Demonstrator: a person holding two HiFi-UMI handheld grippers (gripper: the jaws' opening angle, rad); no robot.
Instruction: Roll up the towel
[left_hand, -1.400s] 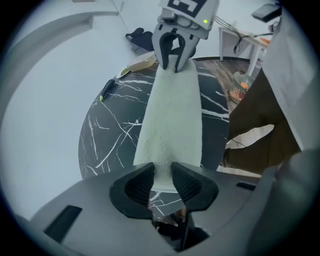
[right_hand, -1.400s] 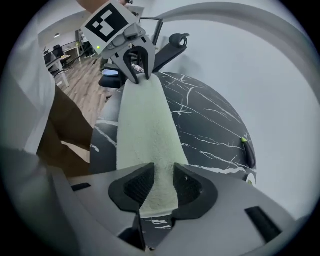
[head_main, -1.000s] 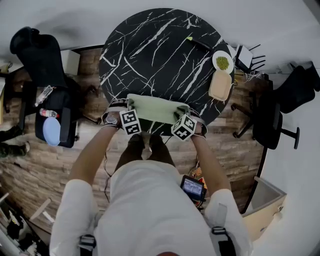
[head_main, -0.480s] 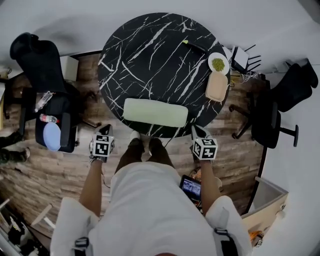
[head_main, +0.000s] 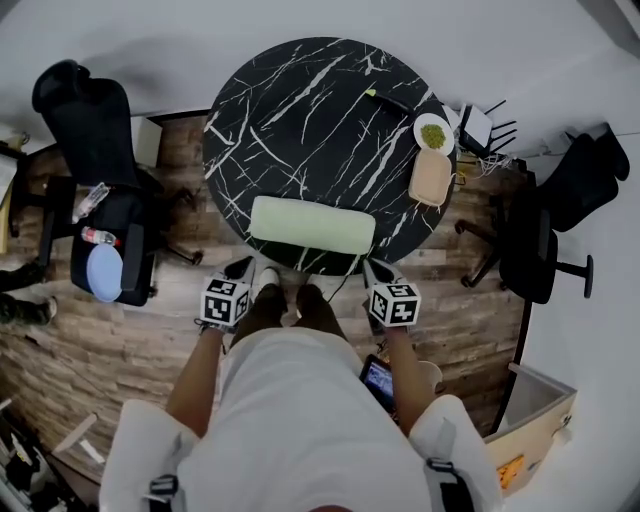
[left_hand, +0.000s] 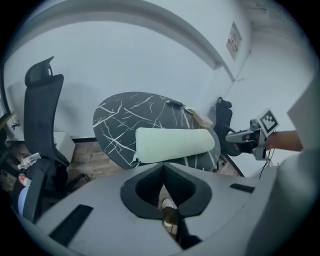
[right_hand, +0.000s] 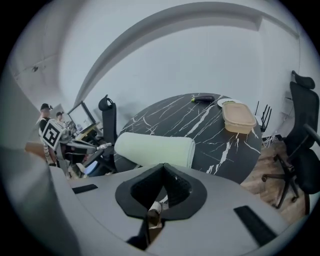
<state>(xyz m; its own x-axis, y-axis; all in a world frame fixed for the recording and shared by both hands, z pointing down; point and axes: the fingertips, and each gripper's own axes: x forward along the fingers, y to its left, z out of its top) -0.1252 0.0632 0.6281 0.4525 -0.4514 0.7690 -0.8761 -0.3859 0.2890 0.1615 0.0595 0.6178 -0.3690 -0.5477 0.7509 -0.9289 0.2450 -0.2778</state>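
The pale green towel (head_main: 312, 224) lies as a roll across the near edge of the round black marble table (head_main: 300, 110). The left gripper view shows the same roll (left_hand: 175, 144), and so does the right gripper view (right_hand: 155, 148). My left gripper (head_main: 240, 270) hangs off the table's edge, just short of the roll's left end, shut and empty (left_hand: 163, 165). Below the roll's right end my right gripper (head_main: 375, 271) is likewise shut with nothing in it (right_hand: 163, 166). Neither gripper touches the towel.
A bowl of green food (head_main: 432, 133), a tan lidded container (head_main: 430, 175) and a dark stick-like item (head_main: 385, 97) sit at the table's far right. Black office chairs stand to the left (head_main: 85, 130) and right (head_main: 545, 240). The floor is wood.
Both grippers were at the towel's near corners a second ago. They have let go, pulled back off the table, shut, rolled upright and drawn in slightly. The towel now lies as a free roll.
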